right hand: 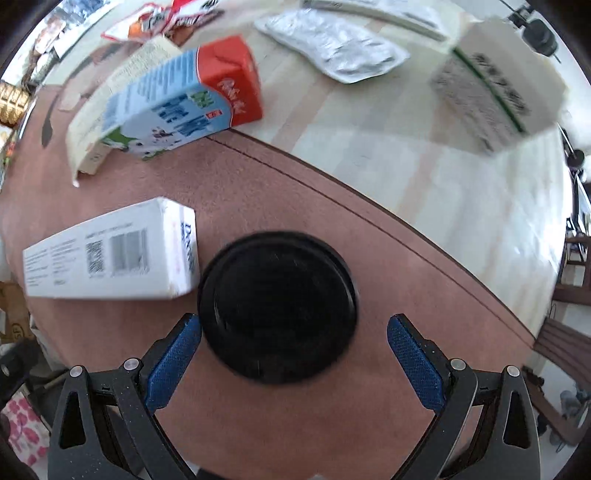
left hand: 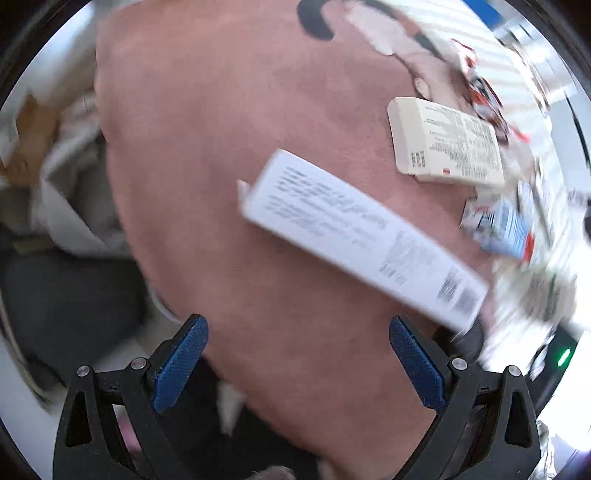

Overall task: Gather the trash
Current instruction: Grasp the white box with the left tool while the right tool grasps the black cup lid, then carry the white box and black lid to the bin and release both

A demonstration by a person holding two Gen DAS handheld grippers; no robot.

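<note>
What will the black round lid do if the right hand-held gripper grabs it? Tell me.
The black lid looks flat, rigid and light, so it probably won't roll. Its low rim may slip from the open right hand-held gripper straddling it.

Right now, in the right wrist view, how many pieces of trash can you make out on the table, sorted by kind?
Cardboard boxes: 3 — white box, beige box, box with green stripe
Milk cartons: 1
Black round lids: 1
Silver foil pouches: 1
Red-and-white wrappers: 1
Total: 7
</note>
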